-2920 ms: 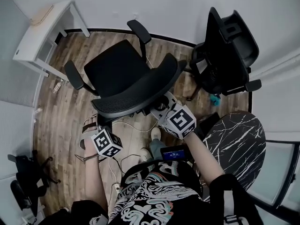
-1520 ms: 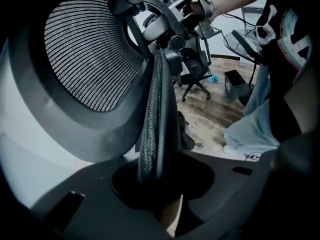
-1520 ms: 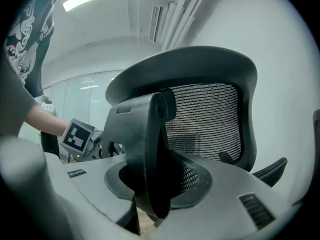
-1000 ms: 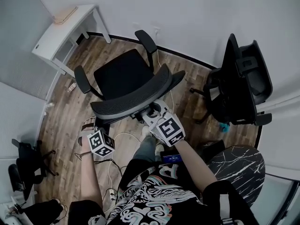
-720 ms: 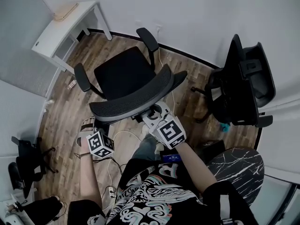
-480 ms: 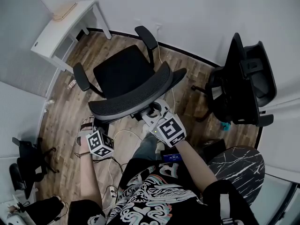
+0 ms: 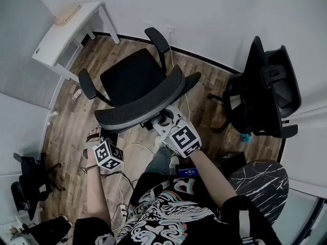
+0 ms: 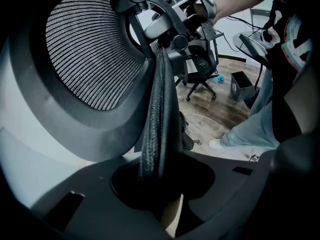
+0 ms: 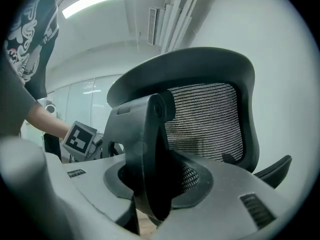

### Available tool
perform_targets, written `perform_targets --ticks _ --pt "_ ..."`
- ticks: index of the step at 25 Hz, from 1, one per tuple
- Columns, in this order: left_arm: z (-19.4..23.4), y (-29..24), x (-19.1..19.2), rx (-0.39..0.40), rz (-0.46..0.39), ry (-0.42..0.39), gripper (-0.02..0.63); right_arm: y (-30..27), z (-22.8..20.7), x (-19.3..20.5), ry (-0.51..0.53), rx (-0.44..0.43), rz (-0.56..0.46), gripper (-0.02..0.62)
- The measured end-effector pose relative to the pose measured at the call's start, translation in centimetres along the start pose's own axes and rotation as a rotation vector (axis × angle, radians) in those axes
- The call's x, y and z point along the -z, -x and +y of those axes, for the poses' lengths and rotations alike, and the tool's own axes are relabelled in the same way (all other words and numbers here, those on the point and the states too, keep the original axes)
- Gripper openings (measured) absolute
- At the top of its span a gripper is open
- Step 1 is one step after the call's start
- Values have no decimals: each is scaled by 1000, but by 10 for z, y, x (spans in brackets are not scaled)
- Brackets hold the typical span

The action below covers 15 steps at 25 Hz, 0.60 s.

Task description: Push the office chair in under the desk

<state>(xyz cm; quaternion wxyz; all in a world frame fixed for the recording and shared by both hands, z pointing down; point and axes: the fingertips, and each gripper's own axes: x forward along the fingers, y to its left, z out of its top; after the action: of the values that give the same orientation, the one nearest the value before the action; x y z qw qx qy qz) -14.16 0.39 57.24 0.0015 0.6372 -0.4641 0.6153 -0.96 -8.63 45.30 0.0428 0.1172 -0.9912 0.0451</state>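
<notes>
The black office chair point(image 7: 134, 78) stands on the wood floor, its seat facing the white desk point(image 7: 61, 34) at the upper left. Its mesh backrest point(image 7: 138, 111) is turned toward me. My left gripper point(image 7: 97, 135) is at the backrest's left end; in the left gripper view point(image 8: 160, 184) the backrest's padded edge point(image 8: 152, 124) runs down between the jaws, which are shut on it. My right gripper point(image 7: 164, 120) is behind the backrest's right part. In the right gripper view point(image 9: 155, 184) the black back support point(image 9: 145, 149) fills the gap between the jaws, which are opening slightly.
A second black office chair point(image 7: 265, 80) stands at the right by the wall. A round marble-topped table point(image 7: 255, 180) is at the lower right. Cables point(image 7: 130, 149) trail on the floor near my feet. A black stand point(image 7: 28, 180) sits at the lower left.
The chair and both grippers have crept slightly left, toward the desk. Both grippers stay on the backrest.
</notes>
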Motion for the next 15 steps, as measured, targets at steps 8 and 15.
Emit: perform_targets --ticks 8,15 --pt "17 -16 -10 -12 17 29 117 -14 -27 1 10 -19 -3 144" --pt "31 -28 -14 -9 36 60 117 -30 -47 -1 13 -54 0 144"
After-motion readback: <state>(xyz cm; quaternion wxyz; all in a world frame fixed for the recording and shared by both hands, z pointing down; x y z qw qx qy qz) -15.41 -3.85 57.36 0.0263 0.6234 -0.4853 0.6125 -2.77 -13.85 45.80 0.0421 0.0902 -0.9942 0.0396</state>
